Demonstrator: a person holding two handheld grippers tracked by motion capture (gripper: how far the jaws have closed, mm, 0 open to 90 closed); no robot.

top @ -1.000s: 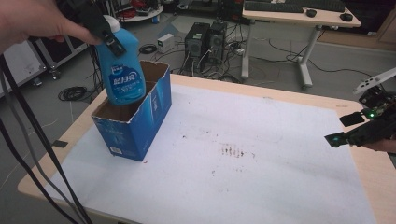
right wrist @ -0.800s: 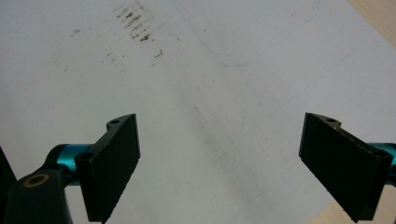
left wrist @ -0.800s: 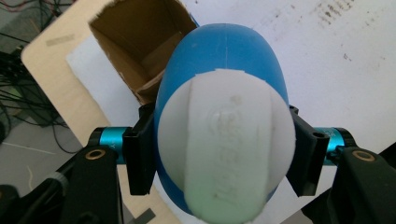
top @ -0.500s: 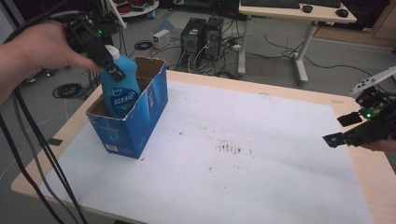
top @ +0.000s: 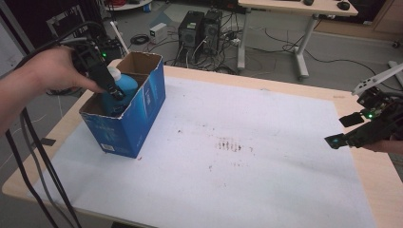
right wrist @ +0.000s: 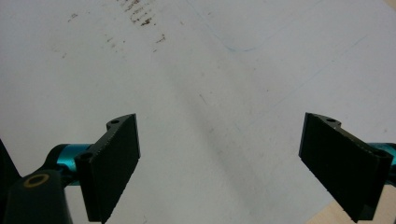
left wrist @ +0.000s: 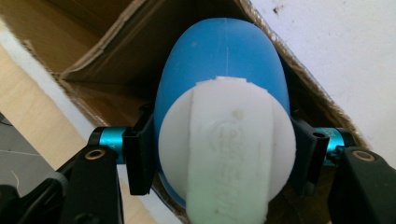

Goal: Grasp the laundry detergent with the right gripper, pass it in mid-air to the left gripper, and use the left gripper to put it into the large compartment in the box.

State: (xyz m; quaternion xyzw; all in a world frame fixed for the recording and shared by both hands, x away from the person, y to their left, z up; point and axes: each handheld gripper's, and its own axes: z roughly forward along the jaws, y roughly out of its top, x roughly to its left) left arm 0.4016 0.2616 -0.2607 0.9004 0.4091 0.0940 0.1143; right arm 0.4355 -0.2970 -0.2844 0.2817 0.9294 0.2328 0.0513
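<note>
A blue bottle [top: 124,86] with a white cap [left wrist: 227,149] stands mostly sunk inside an open blue cardboard box [top: 138,118] at the table's left. My left gripper [top: 113,88] is shut on the bottle's neck just under the cap, both pads [left wrist: 140,156] pressing its sides. Brown inner walls of the box [left wrist: 107,56] surround the bottle. At the table's right edge my right gripper [top: 349,128] hovers open over the white sheet [right wrist: 196,84], with nothing between its pads [right wrist: 114,163].
A white sheet [top: 237,156] with dark smudges [top: 230,144] covers the wooden table [top: 380,175]. Black cables [top: 33,156] trail from the left gripper down the table's left side. Beyond the table stand computer towers [top: 202,26] and a desk.
The left gripper has come down with the blue bottle, which has gone from mostly above the box to mostly inside it. The right gripper has stayed in place.
</note>
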